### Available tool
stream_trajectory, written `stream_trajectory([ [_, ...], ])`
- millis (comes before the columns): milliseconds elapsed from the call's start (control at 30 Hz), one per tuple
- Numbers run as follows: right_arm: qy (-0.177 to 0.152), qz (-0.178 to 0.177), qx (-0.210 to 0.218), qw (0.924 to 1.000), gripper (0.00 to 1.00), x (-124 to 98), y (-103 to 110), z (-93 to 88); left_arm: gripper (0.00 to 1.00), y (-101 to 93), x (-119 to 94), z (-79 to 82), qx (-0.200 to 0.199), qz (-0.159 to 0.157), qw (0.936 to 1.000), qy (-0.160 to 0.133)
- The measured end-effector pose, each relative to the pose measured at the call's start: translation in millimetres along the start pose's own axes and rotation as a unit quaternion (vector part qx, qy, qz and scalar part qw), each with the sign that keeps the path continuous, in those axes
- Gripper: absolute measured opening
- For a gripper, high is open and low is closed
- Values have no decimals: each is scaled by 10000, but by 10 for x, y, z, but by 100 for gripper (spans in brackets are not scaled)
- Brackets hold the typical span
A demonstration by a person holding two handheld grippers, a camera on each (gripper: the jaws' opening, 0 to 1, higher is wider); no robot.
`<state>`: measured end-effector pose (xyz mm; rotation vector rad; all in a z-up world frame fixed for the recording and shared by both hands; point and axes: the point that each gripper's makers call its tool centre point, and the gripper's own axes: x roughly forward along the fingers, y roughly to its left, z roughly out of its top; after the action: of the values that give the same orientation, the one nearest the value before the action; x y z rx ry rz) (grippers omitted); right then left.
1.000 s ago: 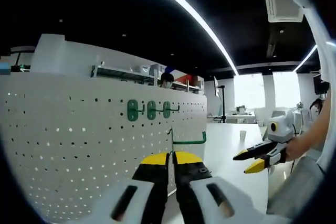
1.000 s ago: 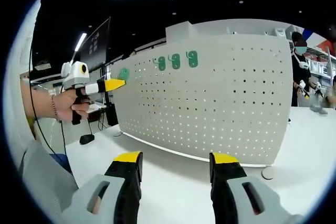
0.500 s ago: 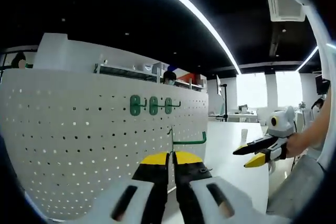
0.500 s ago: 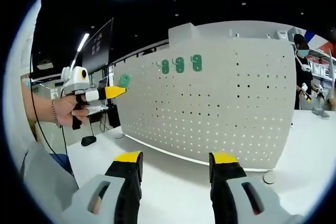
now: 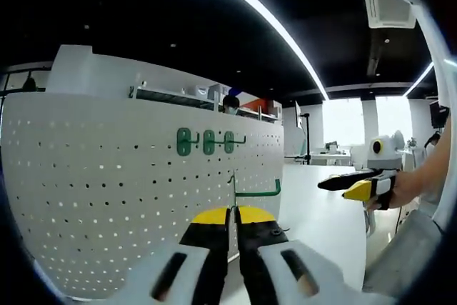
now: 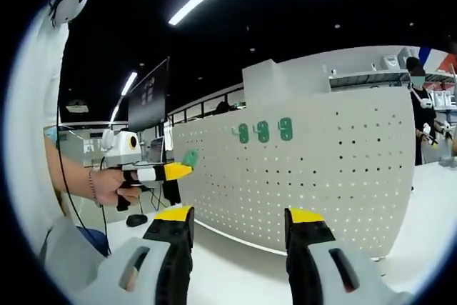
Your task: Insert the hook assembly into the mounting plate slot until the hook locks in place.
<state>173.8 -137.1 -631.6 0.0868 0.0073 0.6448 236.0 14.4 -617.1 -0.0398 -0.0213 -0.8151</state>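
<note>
- Now left gripper [image 5: 230,213] pinches green hook [image 5: 253,189] just off pegboard [image 5: 107,183] edge
- Right gripper [image 6: 239,213] jaws spread, facing pegboard, clear of it
- Three green hooks [image 5: 207,141] seated near pegboard top

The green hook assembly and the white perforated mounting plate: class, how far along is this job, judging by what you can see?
Done: three green hooks already sit on the white perforated mounting plate.
In hand: the left gripper is shut on a fourth green wire hook, held near the plate's edge. The right gripper is open and holds nothing.
Left: pushing that hook into a slot until it locks.
</note>
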Motion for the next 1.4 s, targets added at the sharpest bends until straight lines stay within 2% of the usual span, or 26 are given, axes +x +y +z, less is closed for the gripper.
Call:
stream_trajectory([
  [633, -212, 636, 234, 9975, 45, 467, 392, 113, 3, -54, -1, -12, 53, 15, 10000, 28],
  [967, -260, 818, 334, 9958, 44, 628, 522, 130, 3, -72, -11, -13, 78, 29, 10000, 29],
  [1400, -420, 1091, 432, 9922, 40, 910, 715, 247, 3, -83, -14, -13, 88, 53, 9999, 28],
])
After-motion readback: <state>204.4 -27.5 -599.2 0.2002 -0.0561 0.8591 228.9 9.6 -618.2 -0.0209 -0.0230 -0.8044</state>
